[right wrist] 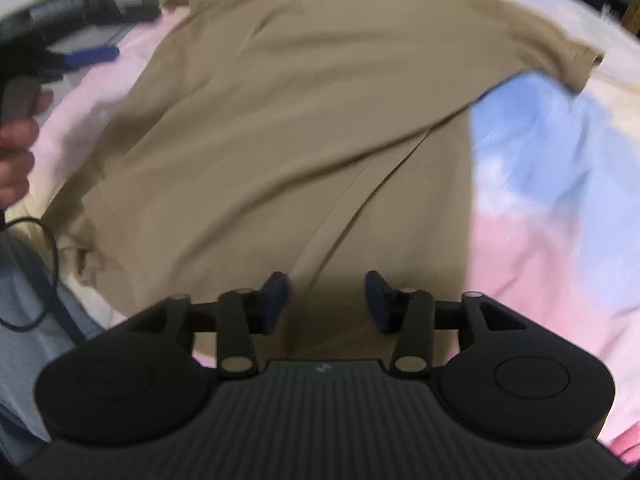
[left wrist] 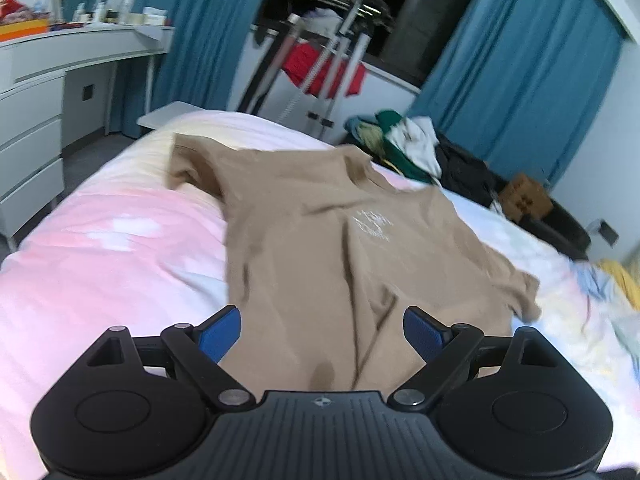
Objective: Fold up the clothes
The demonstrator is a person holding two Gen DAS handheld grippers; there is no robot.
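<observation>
A tan T-shirt (left wrist: 320, 232) with a small white chest print lies spread on the bed (left wrist: 100, 248), collar toward the far end, sleeves out to both sides. My left gripper (left wrist: 322, 332) hovers open above the shirt's near hem, blue pads wide apart with nothing between them. In the right wrist view the same tan T-shirt (right wrist: 280, 120) fills the middle, with a long diagonal crease. My right gripper (right wrist: 326, 300) is open over the lower hem, cloth below its fingers but not pinched. The other gripper (right wrist: 60, 40) shows at the upper left, held by a hand (right wrist: 16, 152).
The bedspread (right wrist: 540, 200) is pink, white and blue. A pile of clothes (left wrist: 408, 140) lies at the bed's far right. A drying rack (left wrist: 320, 60) with a red garment stands behind, a white dresser (left wrist: 36, 112) at left, a cardboard box (left wrist: 524, 196) at right. A black cable (right wrist: 36, 272) hangs at left.
</observation>
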